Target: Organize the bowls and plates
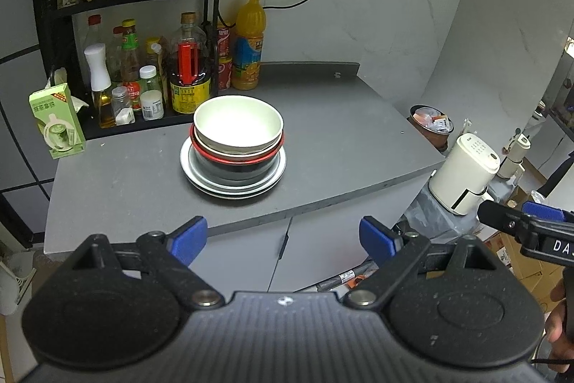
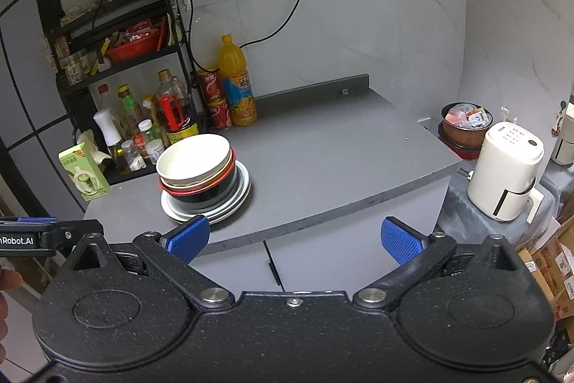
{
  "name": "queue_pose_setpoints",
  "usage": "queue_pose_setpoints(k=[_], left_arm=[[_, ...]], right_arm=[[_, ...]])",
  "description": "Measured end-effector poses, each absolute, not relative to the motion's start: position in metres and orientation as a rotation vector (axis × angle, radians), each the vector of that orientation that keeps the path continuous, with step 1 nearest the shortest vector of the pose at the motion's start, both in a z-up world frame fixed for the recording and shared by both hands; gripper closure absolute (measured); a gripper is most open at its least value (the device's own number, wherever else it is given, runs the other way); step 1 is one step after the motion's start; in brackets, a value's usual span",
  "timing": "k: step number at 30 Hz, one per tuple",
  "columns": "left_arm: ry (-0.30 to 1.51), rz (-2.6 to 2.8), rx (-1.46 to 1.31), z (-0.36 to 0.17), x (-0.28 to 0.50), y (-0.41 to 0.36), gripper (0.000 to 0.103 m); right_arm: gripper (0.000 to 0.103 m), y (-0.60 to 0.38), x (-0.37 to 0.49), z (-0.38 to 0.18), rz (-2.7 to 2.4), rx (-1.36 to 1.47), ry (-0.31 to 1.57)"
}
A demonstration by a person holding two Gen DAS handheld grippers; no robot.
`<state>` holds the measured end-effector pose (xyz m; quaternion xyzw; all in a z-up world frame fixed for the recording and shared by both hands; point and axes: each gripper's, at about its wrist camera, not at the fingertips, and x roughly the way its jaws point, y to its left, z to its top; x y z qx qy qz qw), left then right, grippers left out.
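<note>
While both tongs point(image 1: 283, 239) point(image 2: 293, 238) gape wide and empty, a cream bowl point(image 1: 238, 124) nests atop stacked bowls and plates point(image 1: 233, 183).

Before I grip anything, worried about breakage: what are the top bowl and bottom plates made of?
The top bowl looks like cream glazed ceramic or melamine; its matte sheen leaves that open. The bottom plates look like white glazed ceramic, with glossy rims catching light.
</note>
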<state>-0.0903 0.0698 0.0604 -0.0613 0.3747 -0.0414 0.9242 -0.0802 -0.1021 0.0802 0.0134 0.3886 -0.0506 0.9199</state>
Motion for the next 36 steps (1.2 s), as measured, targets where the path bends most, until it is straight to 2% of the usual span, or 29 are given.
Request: queue_pose_setpoints(k=[36], left_arm=[[0.77, -0.054, -0.131, 0.059, -0.103, 0.089, 0.012]], right_arm=[[0.0, -0.09, -0.083, 0.079, -0.077, 0.017, 0.795]])
